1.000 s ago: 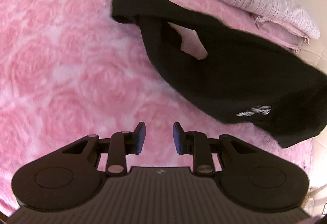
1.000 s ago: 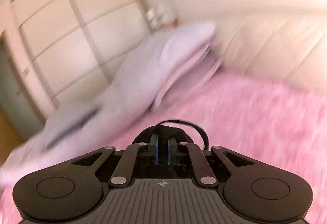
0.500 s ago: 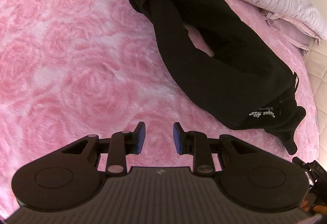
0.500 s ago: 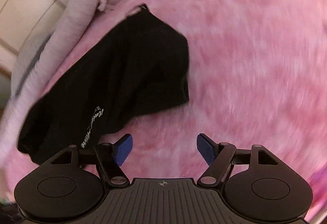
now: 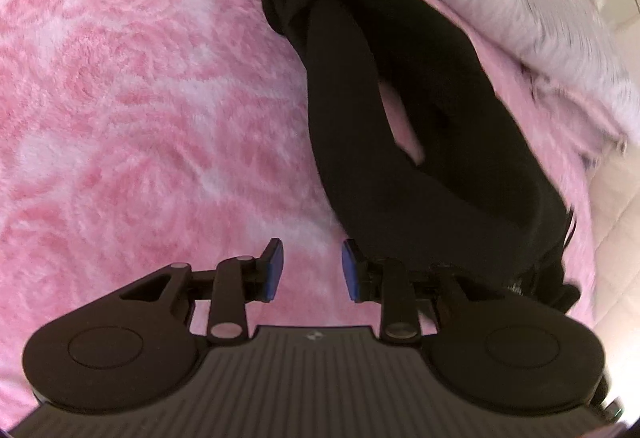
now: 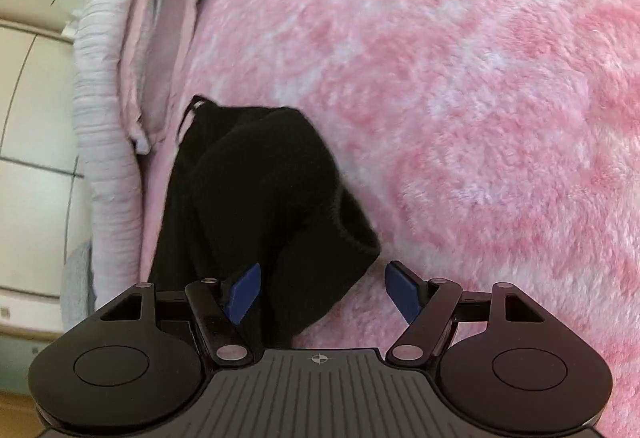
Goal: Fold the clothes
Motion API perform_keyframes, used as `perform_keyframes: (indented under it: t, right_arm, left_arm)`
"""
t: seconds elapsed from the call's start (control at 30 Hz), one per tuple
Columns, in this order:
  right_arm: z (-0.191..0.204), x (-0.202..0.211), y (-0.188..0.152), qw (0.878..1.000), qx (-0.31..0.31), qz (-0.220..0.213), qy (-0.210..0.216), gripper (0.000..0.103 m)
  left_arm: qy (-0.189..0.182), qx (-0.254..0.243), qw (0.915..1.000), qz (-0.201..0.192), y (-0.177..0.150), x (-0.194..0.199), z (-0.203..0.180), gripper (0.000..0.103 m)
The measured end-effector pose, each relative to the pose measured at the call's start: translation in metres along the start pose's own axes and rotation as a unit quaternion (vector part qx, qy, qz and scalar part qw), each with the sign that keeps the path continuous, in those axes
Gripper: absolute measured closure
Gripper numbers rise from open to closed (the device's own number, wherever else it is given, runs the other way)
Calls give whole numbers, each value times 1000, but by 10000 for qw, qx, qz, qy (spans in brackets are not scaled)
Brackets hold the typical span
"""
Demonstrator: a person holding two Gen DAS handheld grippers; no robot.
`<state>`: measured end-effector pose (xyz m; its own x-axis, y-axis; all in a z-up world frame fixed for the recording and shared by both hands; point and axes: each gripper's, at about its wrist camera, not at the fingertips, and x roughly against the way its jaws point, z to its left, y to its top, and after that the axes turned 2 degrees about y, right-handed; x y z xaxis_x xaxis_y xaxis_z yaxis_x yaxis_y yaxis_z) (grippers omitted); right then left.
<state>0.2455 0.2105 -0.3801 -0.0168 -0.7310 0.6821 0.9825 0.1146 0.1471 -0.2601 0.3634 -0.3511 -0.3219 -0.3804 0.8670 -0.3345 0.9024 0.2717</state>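
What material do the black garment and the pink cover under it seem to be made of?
The black garment looks like soft matte knit, maybe cotton jersey or fleece: it slumps in thick rounded folds without shine. The pink cover looks like plush synthetic fleece: a fuzzy pile pressed into rose swirls, with pale tips. The exact fibres cannot be told.

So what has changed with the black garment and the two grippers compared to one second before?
The right gripper opened and let go of the black garment, which dropped onto the pink blanket. The left gripper, empty, opened slightly and came nearer. The blanket is unchanged.
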Motion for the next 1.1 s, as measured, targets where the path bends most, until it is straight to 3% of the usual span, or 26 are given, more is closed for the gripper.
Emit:
perform_keyframes:
  t: [0.17,0.27,0.3,0.33,0.37,0.43,0.53,0.67,0.7,0.83,0.87,0.9,0.93,0.97,1.03,1.1]
  right_arm:
    - [3,-6,9,9996,-279,-80,24,34]
    - [6,-11,14,9996,-256,-108,-103,46]
    - [7,-13,15,9995,-226,-115,-166,62]
    - [11,-13,16,9997,-76,-143,-191,80]
    - [14,-13,18,9996,73,-171,-216,84]
    - [24,-8,19,9985,444,-267,-185,89]
    - [48,8,19,9935,1055,-437,32,89]
    - [71,32,19,9877,1391,-562,431,90]
    - [76,38,19,9863,1453,-588,511,89]
    - [75,47,16,9888,1298,-609,423,89]
    - [72,45,16,9911,1190,-529,290,89]
    - [70,43,15,9930,1084,-450,157,88]
    - [66,39,14,9943,998,-374,33,87]
    - [62,37,14,9953,908,-319,-85,85]
    - [54,33,13,9967,746,-277,-185,72]
    - [47,30,12,9975,617,-242,-255,56]
  left_arm:
    - [-250,631,9975,-206,26,-26,11,72]
    - [-553,979,9934,-239,40,-50,17,71]
    - [-594,1079,9921,-254,43,-57,18,73]
    - [-638,1158,9908,-274,46,-64,19,79]
    - [-697,1102,9909,-323,50,-65,18,103]
    - [-811,971,9910,-448,57,-65,14,103]
    - [-872,395,9874,-1262,65,-22,5,103]
    - [-747,-259,9841,-1593,78,44,3,103]
    - [-688,-330,9859,-1489,78,53,5,103]
    - [-883,57,9857,-1433,63,82,20,99]
    - [-807,194,9880,-1302,55,80,25,84]
    - [-778,334,9899,-1141,50,74,32,76]
    - [-745,496,9912,-974,41,64,39,70]
    - [-698,718,9920,-771,33,52,47,70]
    - [-796,1184,9887,-466,25,30,61,70]
    - [-994,1737,9793,-288,23,7,75,69]
